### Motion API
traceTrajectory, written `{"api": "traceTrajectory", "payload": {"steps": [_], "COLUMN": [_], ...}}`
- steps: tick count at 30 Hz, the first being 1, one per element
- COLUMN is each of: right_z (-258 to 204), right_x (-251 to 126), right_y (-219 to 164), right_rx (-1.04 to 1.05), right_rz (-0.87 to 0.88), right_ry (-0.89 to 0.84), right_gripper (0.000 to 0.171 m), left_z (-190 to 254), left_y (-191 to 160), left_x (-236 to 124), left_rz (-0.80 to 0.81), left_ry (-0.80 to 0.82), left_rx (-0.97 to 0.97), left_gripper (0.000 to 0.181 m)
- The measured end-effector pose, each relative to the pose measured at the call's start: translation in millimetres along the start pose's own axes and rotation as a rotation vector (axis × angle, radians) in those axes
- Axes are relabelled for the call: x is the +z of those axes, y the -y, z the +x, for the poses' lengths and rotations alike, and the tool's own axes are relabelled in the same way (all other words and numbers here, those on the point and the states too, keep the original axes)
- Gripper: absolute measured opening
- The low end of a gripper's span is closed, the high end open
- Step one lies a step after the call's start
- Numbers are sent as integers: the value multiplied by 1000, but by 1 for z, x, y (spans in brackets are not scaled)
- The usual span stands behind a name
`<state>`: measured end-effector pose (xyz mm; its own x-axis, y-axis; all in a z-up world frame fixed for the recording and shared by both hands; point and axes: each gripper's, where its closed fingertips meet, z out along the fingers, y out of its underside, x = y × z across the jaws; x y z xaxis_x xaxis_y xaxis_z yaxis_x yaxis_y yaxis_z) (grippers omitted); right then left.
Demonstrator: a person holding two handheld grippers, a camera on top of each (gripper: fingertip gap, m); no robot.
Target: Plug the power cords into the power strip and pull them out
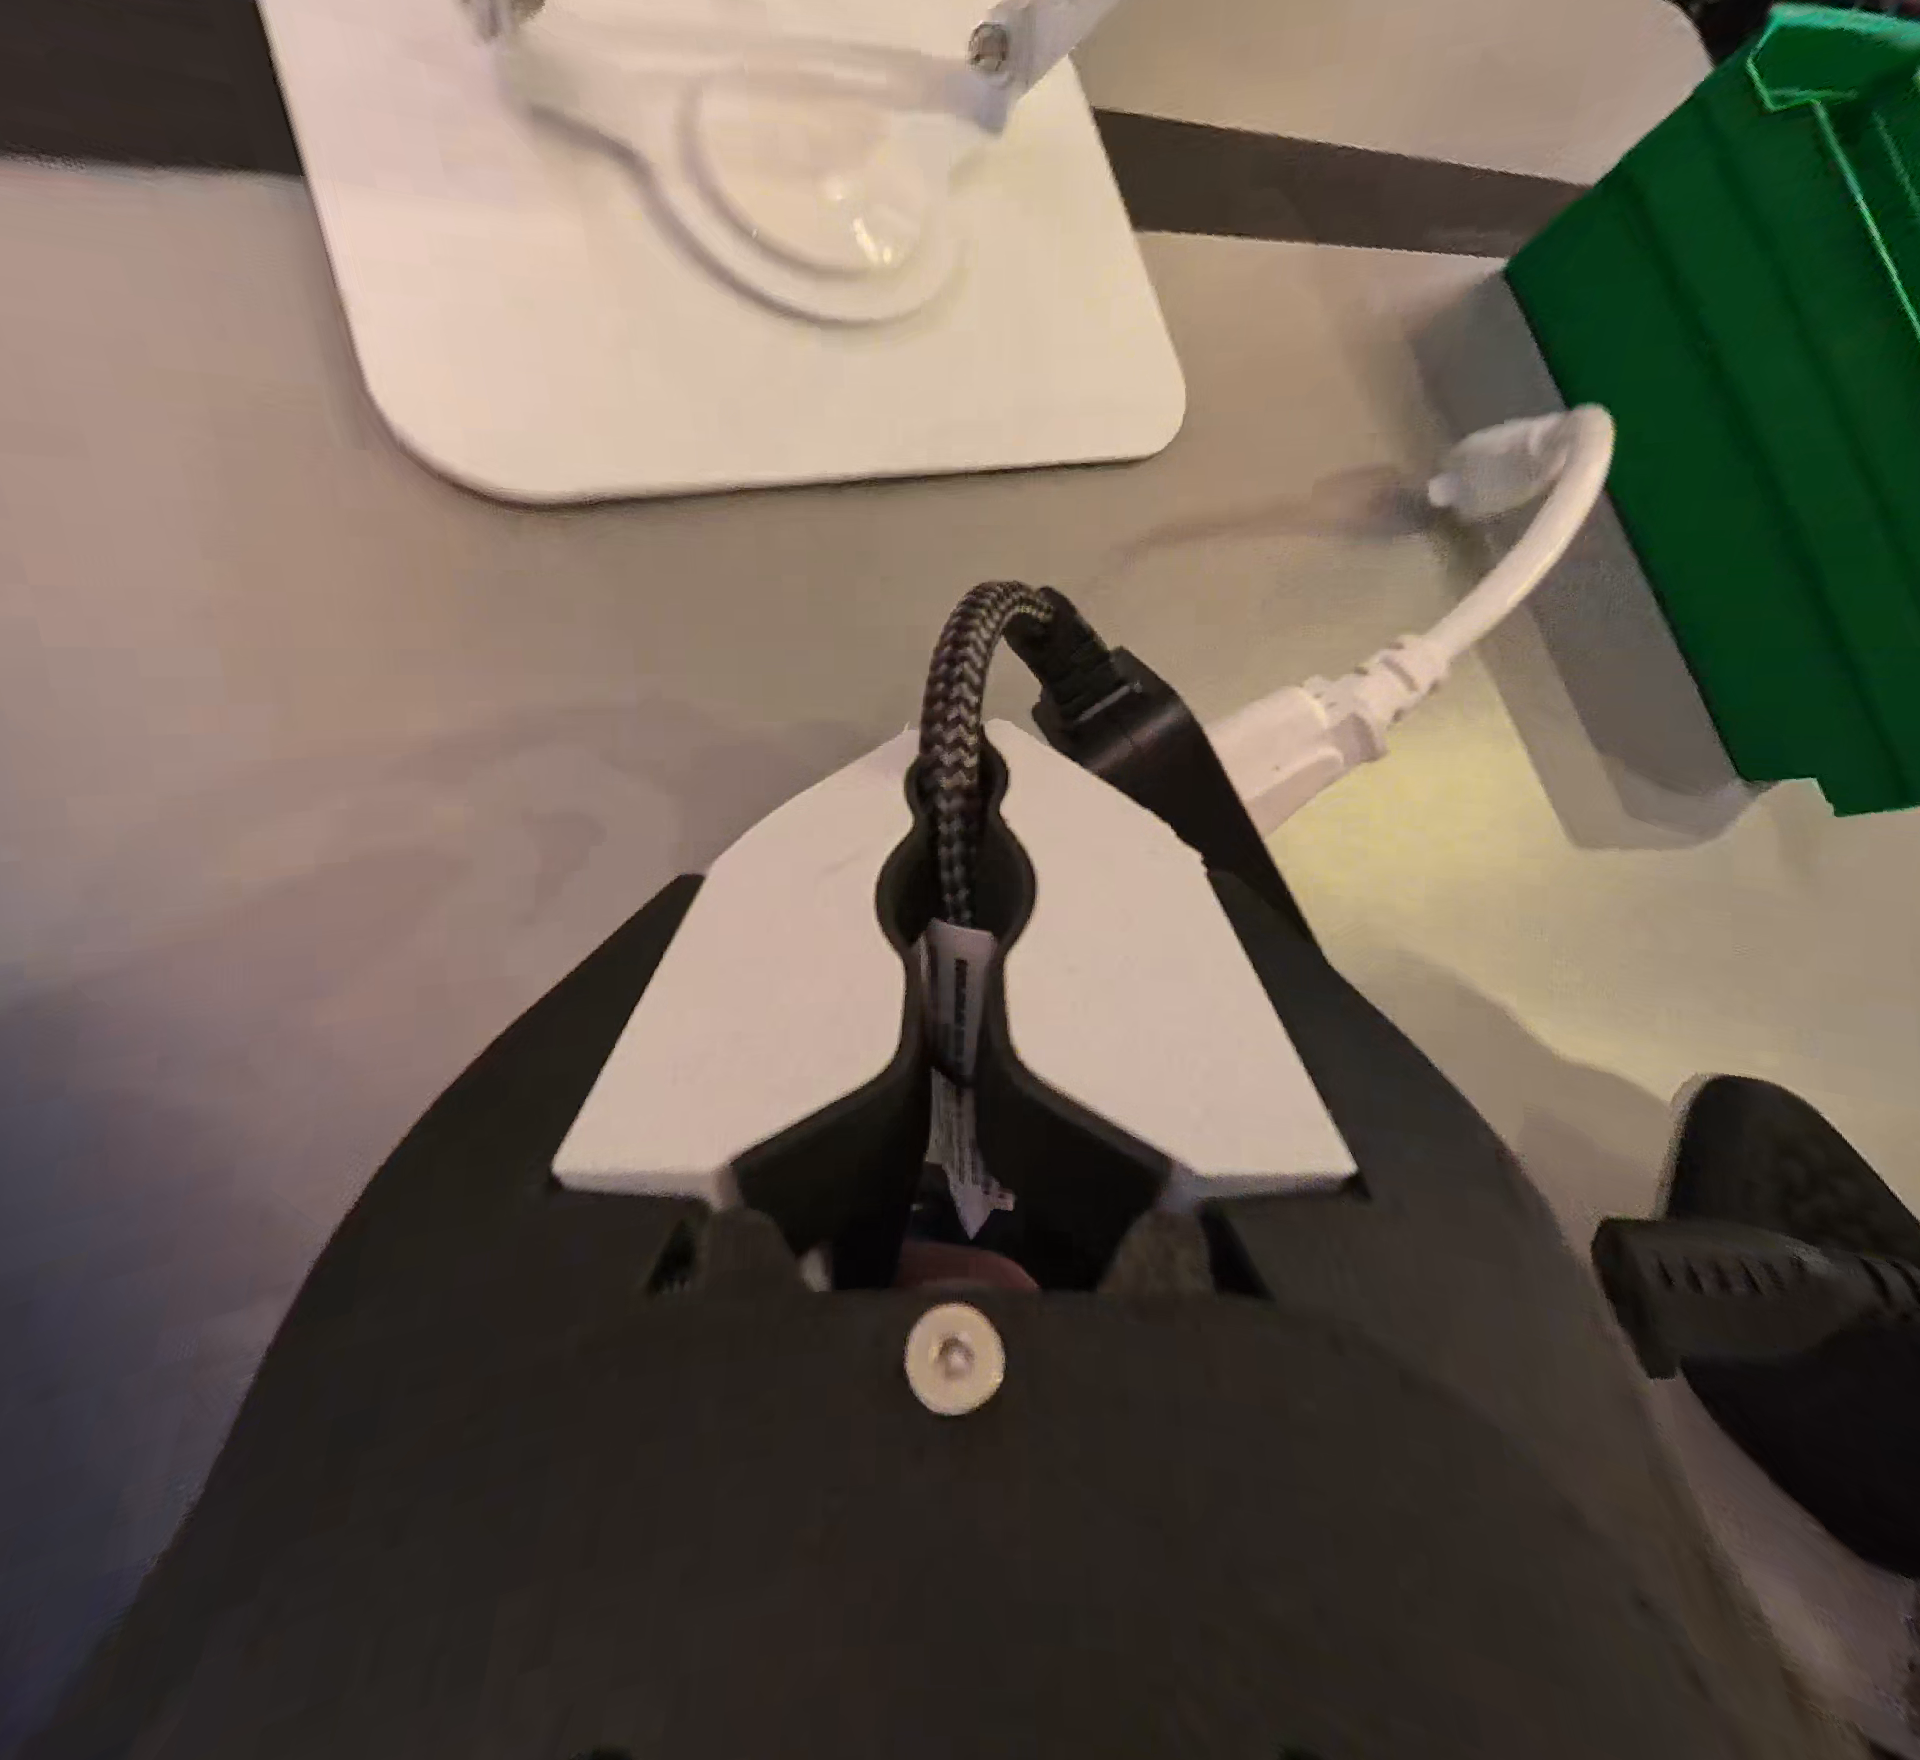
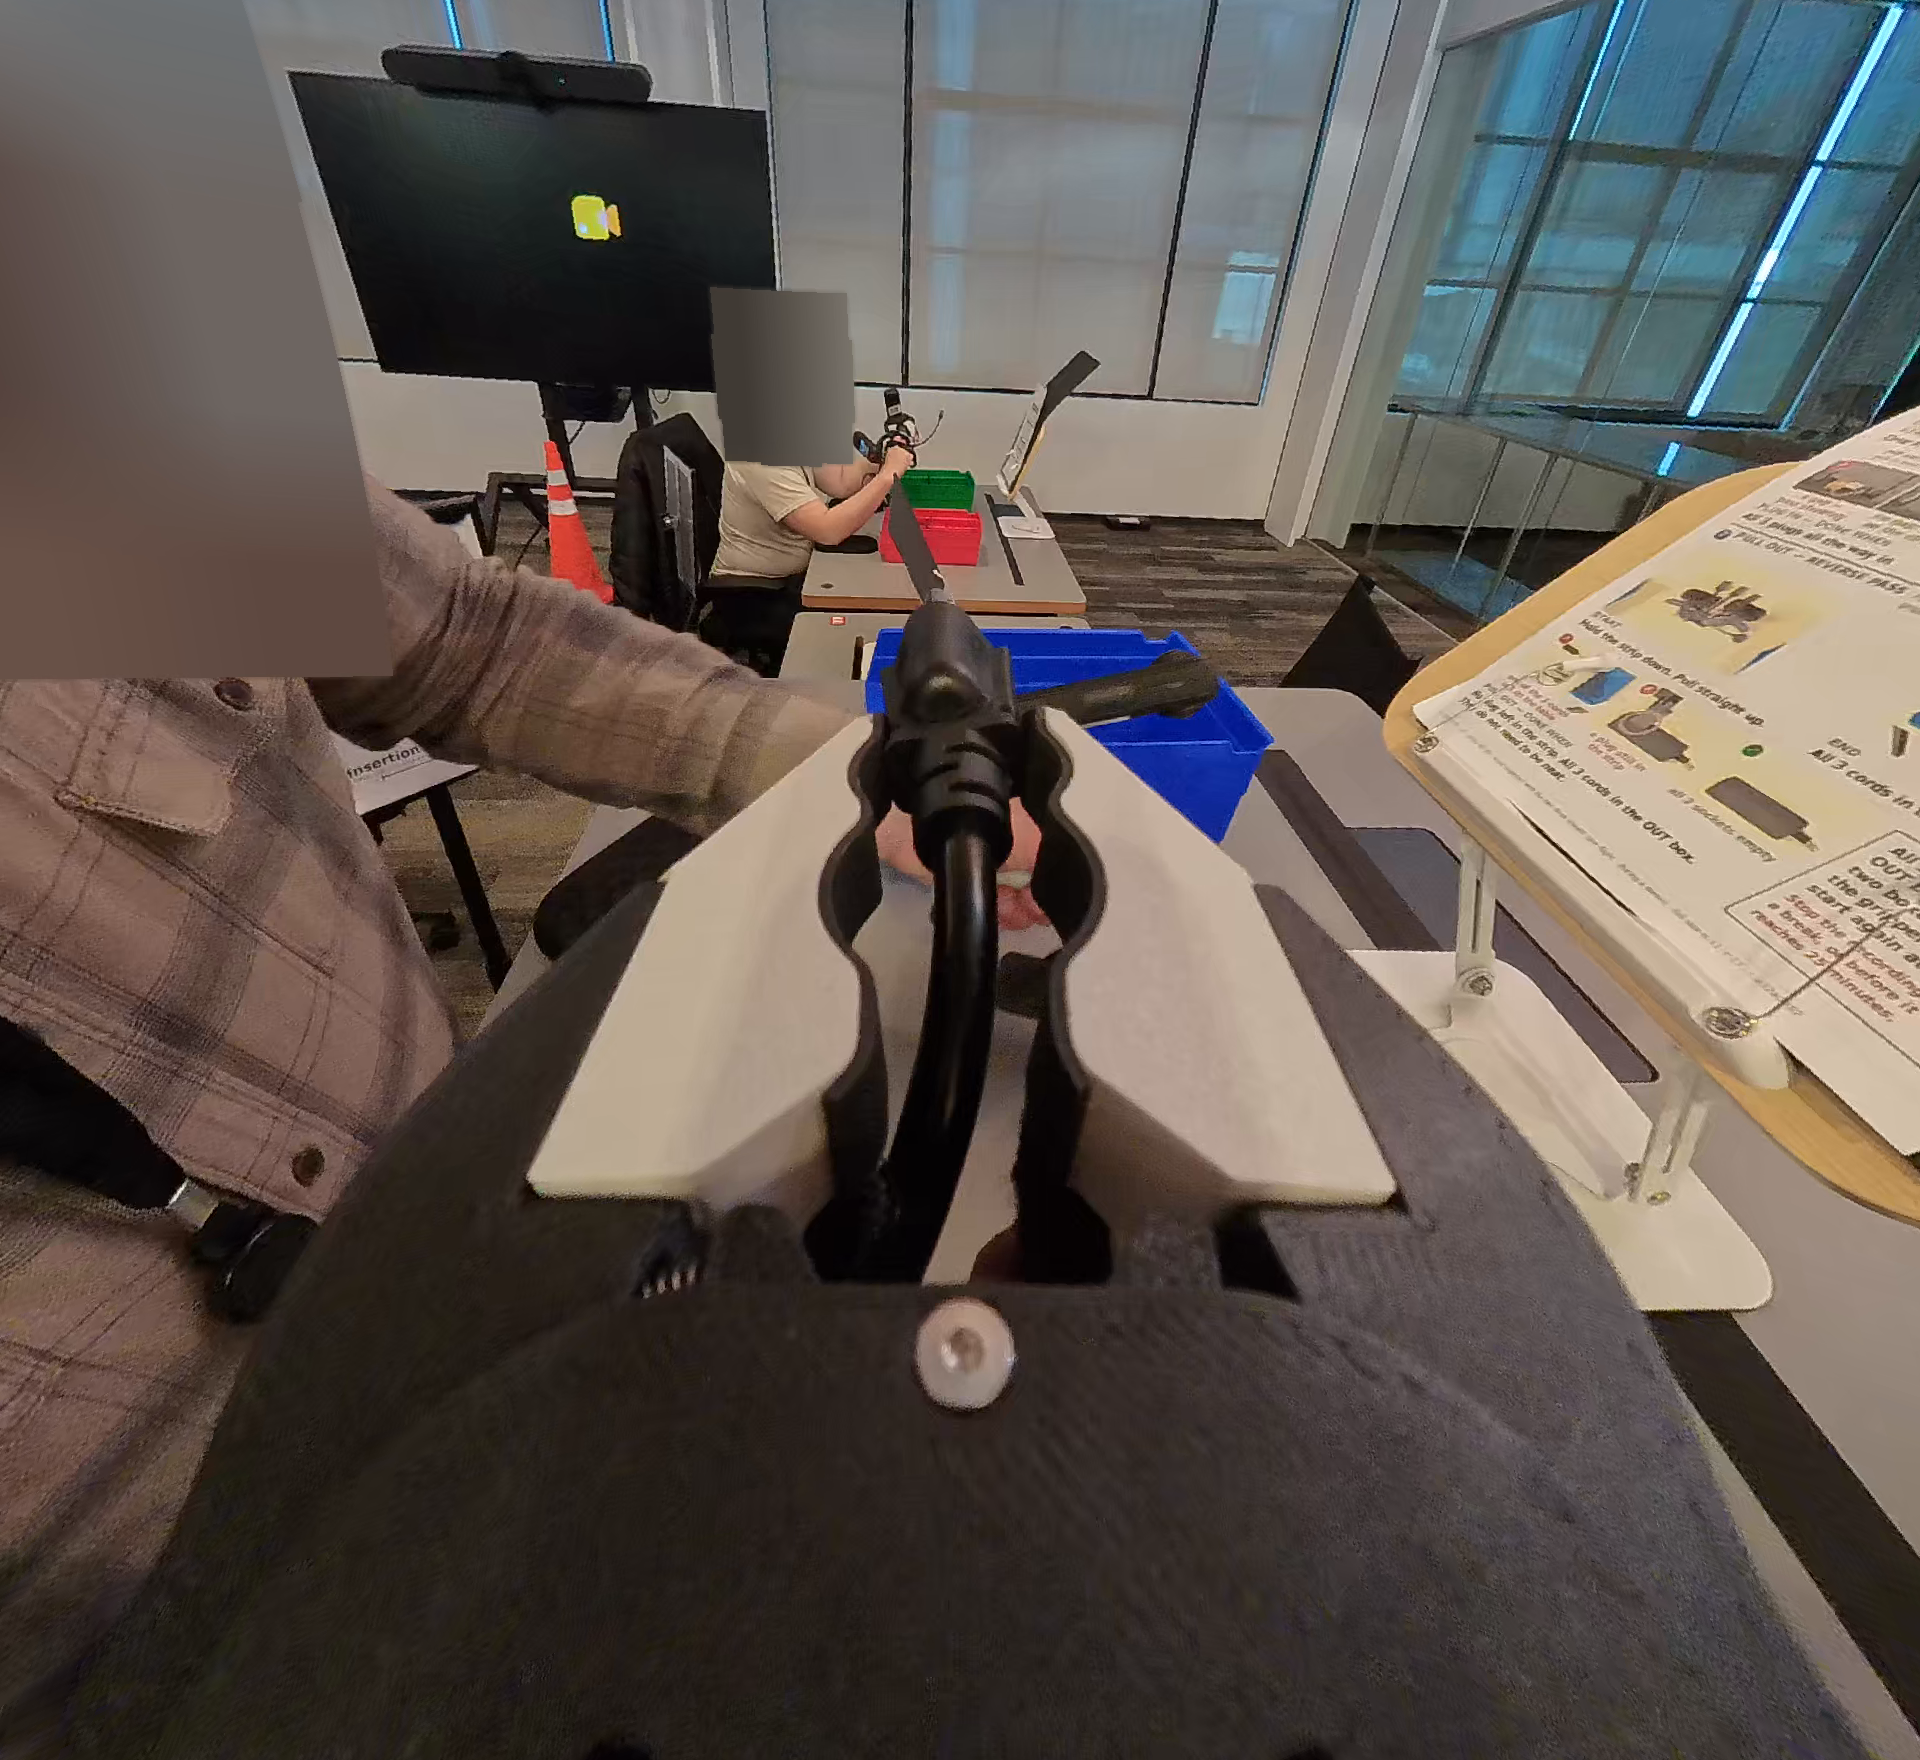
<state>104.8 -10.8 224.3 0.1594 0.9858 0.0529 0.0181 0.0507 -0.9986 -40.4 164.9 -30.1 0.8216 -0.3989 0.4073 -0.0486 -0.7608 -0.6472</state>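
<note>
Left claw: mine, clenched on a braided cord, which runs up the narrow gap between my two white pads and arches over past their tips.
Braided cord's end: it bends down to the right into a black plug lying just beyond my right pad, low over the grey table.
White cord: just right of the black plug, its white plug body beside it, the cord looping up toward a green bin at the right edge.
Stand base: a white flat plate on the table, well ahead of my left claw, with white struts rising from it.
Black cord end: a ribbed black piece at the lower right, apart from my claw; I cannot tell what it belongs to.
Right claw: mine, grasping a thick black power cord near its ribbed strain relief, lifted above the table; the plug head sticks out past my fingertips.
Blue bin: behind the plug head, on the table.
Instruction board: tilted on the white stand, to my right.
Person's sleeve: plaid, reaching across on my left.
Power strip: I cannot make it out in either view.
</note>
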Motion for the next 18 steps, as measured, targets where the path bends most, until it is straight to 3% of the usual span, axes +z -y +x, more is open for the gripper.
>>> {"api": "traceTrajectory", "payload": {"steps": [6,11,18], "right_z": [-3,-5,-11], "right_x": [3,0,-3], "right_y": [-7,-21,-38], "right_rx": [9,14,34], "right_rz": [-14,-54,-74], "right_ry": [-13,-52,-76], "right_gripper": [22,22,22], "left_z": [3,10,13], "left_y": [-43,-58,-57], "left_x": [-11,-14,-15], "left_rz": [50,59,5], "left_ry": [58,87,82], "left_rx": [-82,-32,111], "left_gripper": [2,4,45]}}
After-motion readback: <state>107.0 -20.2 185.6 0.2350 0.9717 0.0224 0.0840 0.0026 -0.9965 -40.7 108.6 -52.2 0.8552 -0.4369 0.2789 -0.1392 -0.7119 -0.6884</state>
